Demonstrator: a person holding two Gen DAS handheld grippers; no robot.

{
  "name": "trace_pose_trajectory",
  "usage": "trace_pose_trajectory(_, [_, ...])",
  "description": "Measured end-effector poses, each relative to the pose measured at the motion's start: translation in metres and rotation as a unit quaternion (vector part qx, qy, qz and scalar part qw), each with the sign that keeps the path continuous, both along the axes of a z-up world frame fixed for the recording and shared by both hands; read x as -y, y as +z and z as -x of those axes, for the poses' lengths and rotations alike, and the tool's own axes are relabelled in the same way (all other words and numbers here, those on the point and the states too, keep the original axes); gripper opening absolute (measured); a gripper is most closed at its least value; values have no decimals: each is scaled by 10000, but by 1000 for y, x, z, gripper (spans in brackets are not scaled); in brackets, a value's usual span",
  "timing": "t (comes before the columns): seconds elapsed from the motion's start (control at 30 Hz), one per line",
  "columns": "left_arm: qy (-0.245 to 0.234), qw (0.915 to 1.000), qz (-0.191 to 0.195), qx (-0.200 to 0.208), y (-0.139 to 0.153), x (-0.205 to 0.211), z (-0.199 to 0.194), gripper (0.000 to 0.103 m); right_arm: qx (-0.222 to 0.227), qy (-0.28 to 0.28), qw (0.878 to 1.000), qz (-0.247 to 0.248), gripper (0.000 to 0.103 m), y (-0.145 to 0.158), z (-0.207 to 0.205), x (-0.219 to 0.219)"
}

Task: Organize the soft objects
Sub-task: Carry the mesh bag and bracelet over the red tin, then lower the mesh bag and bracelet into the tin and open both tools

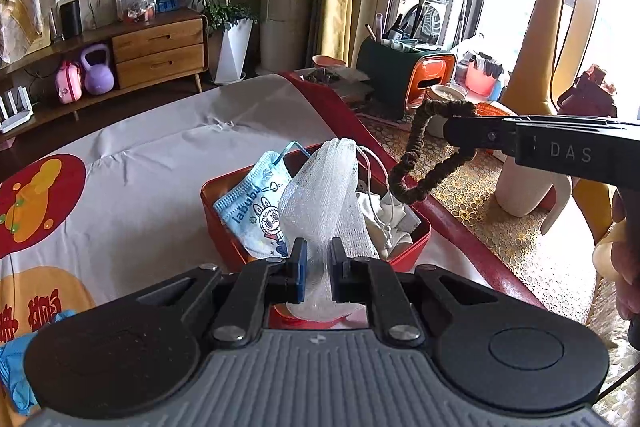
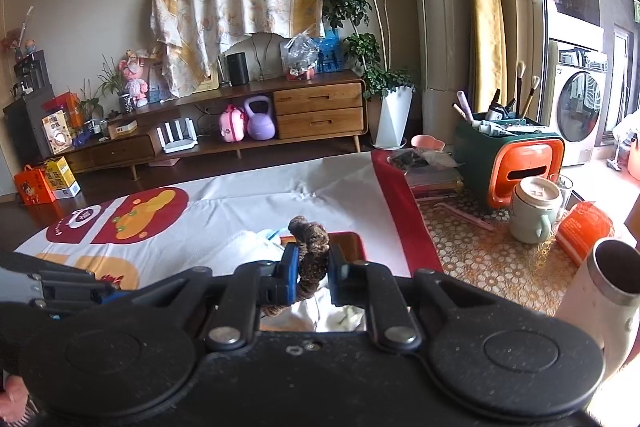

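Left gripper: blue pads pinching white mesh pouch, pouch standing up at 12 o'clock from fingertips, over red box. Inside box: blue labubu face mask at 10 o'clock of pouch, crumpled white cloth at 3 o'clock. Right gripper: pads clamped on brown scrunchie; loop hangs above box's right edge. Box sits on white-and-red tablecloth.
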State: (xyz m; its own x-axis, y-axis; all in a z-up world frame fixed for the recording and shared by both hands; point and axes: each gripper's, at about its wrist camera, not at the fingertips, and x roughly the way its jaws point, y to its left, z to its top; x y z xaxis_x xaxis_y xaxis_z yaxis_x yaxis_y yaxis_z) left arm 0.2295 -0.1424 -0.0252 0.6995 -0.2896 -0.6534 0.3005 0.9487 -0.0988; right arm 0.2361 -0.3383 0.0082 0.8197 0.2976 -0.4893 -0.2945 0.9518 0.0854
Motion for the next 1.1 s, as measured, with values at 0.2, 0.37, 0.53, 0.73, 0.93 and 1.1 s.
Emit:
trace_pose_trajectory(0.2, [-4, 9998, -140, -137, -18, 14, -24, 11, -174, -61, 9998, 23, 14, -13, -23, 3])
trace_pose_trajectory(0.37, [18, 9993, -224, -291, -35, 20, -42, 11, -379, -65, 9993, -35, 14, -29, -44, 3])
trace_pose_trajectory(0.53, [46, 9986, -281, -444, -50, 23, -56, 11, -577, -32, 9983, -32, 14, -46, -60, -2])
trace_pose_trajectory(0.73, [86, 9978, -319, -581, -61, 24, -67, 11, -749, 91, 9971, 14, 14, -63, -72, -11])
trace_pose_trajectory(0.93, [60, 9969, -354, -698, -71, 26, -75, 11, -918, 98, 9957, 89, 14, -76, -77, -15])
trace_pose_trajectory(1.1, [55, 9959, -347, -837, -79, 27, -79, 11, -1043, 96, 9944, 129, 14, -85, -78, -12])
